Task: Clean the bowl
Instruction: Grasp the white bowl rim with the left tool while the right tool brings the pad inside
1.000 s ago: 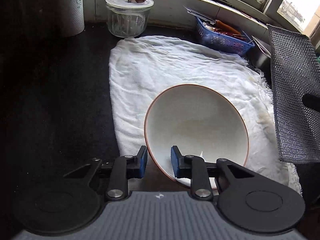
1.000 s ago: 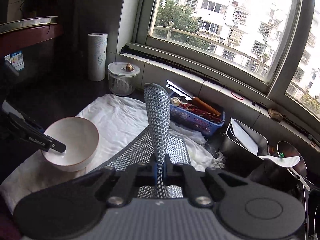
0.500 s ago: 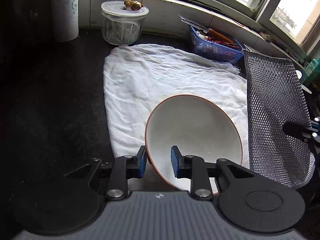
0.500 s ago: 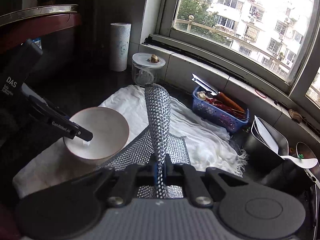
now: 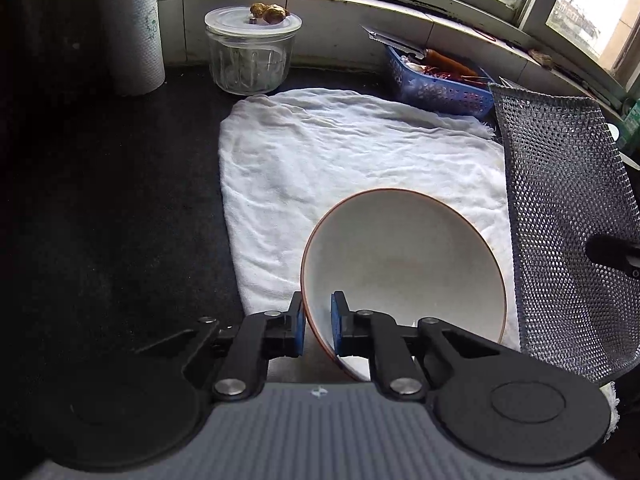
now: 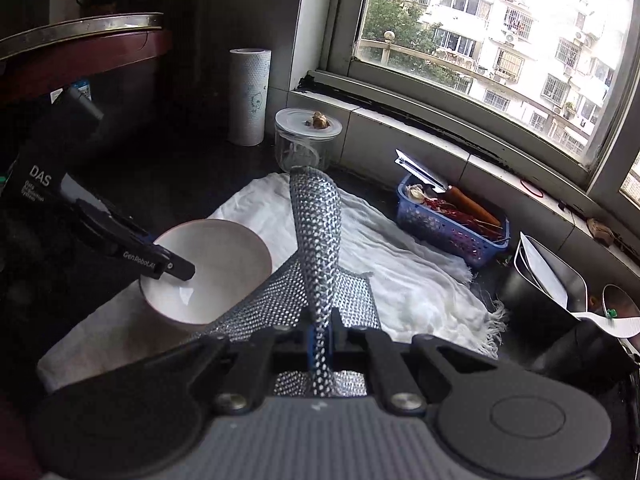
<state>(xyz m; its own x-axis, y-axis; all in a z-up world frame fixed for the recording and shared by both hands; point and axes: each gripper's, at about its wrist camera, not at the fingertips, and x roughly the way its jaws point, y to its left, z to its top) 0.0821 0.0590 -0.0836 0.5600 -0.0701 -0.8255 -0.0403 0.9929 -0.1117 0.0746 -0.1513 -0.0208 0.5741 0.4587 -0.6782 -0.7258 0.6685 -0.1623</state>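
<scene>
Left wrist view: the left gripper (image 5: 317, 326) is pinching the near rim of the bowl (image 5: 404, 272), one blue pad outside the wall and one inside, pressing on it. The bowl is sitting tilted at about five o'clock on the white cloth (image 5: 340, 168), its brown-edged mouth facing the camera. A mesh scrubbing cloth (image 5: 564, 232) is hanging at three o'clock, just beside the bowl. A glass jar (image 5: 251, 58) is standing at twelve o'clock, a paper roll (image 5: 136, 28) at eleven, a blue basket (image 5: 436, 84) at one.

Right wrist view: the right gripper (image 6: 320, 344) is squeezing the mesh scrubbing cloth (image 6: 316, 236) between pressed-together pads, a fold standing upright from it. The bowl (image 6: 216, 268) is lying at nine o'clock, with the left gripper (image 6: 176, 270) reaching into it. A metal container (image 6: 548, 280) is standing at three o'clock.
</scene>
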